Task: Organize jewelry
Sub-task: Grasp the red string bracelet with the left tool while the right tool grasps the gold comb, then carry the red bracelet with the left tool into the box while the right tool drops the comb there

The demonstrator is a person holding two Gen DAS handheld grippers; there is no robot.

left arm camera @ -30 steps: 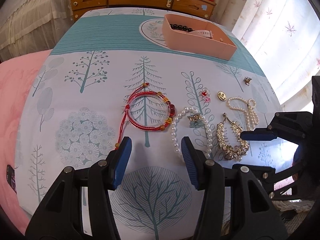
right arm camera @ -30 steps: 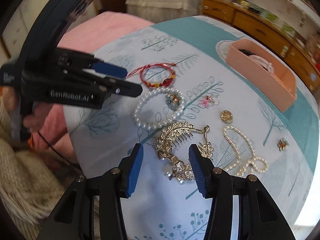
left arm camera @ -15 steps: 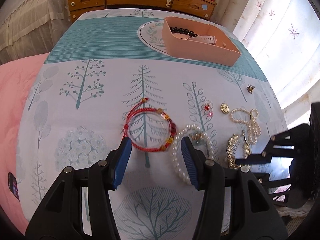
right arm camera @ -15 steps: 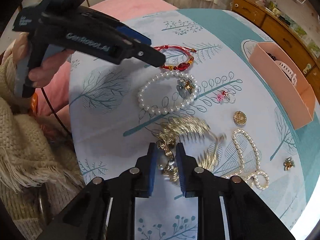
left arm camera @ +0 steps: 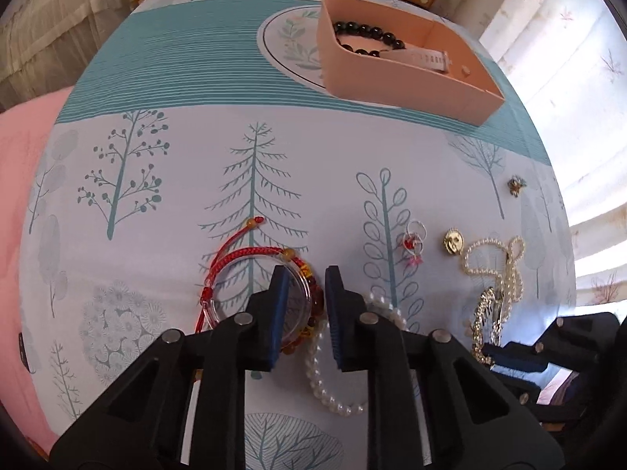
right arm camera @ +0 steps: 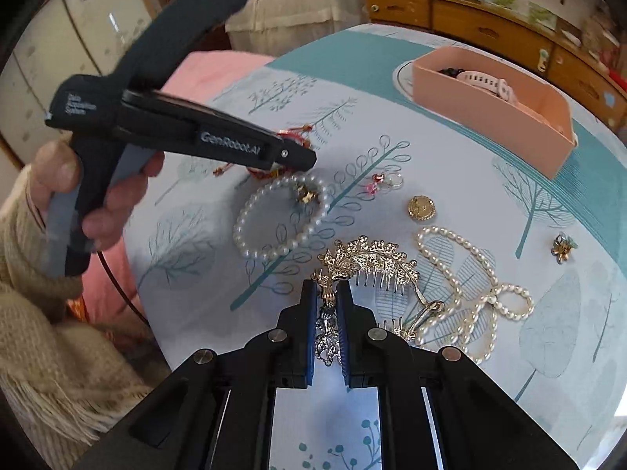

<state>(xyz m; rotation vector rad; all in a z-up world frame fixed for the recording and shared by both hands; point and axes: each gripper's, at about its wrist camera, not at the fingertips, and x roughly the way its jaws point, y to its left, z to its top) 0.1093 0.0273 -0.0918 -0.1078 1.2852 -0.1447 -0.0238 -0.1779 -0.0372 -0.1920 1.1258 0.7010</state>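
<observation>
My left hand-held gripper (left arm camera: pixel 305 305) has just closed on the red bracelet (left arm camera: pixel 250 270) near the worktop's (left arm camera: pixel 156 203) front edge. My right hand-held gripper (right arm camera: pixel 327 313) clamps the gold hair comb (right arm camera: pixel 368 262); the pink box (right arm camera: pixel 509 109) sits at the far right corner.

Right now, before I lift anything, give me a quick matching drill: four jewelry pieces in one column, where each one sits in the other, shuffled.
Things:
1. red cord bracelet
2. gold hair comb
3. black bead bracelet
4. gold coin charm

Places:
A. inside the pink tray
B. clamped in the right gripper
C. lying loose on the cloth, nothing touching it
D. between the pads of the left gripper

Pairs: 1-D, 2-B, 3-A, 4-C
</observation>
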